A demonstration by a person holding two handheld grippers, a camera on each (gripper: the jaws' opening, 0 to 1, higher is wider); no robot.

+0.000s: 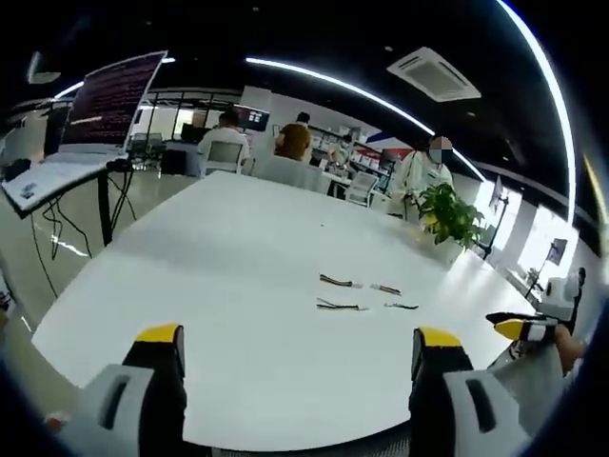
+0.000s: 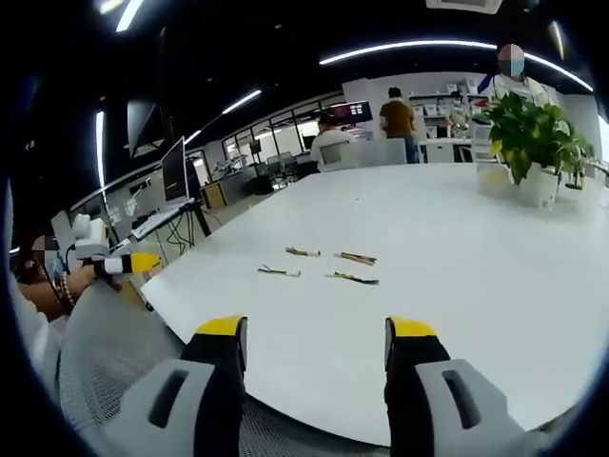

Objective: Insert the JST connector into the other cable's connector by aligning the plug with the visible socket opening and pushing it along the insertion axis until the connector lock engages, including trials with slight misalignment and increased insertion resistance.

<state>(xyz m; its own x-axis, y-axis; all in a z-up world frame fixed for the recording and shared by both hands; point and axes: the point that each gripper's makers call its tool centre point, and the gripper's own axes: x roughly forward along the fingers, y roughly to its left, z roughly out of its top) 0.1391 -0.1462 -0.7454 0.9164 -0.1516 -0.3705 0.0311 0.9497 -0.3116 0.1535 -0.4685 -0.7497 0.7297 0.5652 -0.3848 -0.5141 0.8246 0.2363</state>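
step: approach, nothing picked up yet.
left gripper (image 1: 297,354): fingers spread, empty.
right gripper (image 2: 316,345): fingers spread, empty.
cables (image 2: 324,267): four short pieces on the white bench (image 2: 457,238), ahead of me.
next: i'd reach in and grip one connector each.

1. Table (image 1: 238,286): white top, smooth, faint sheen.
2. Cables (image 2: 328,267) on the table: thin insulated wire, plastic ends, matt.
3. Plant pot (image 2: 538,186) on the table: white, smooth.
4. Chair back (image 2: 105,343) beside the table: grey mesh cloth.

White table (image 1: 238,276), 4 short cable pieces (image 1: 341,306) lying near its middle, potted plant (image 1: 449,221) at far edge
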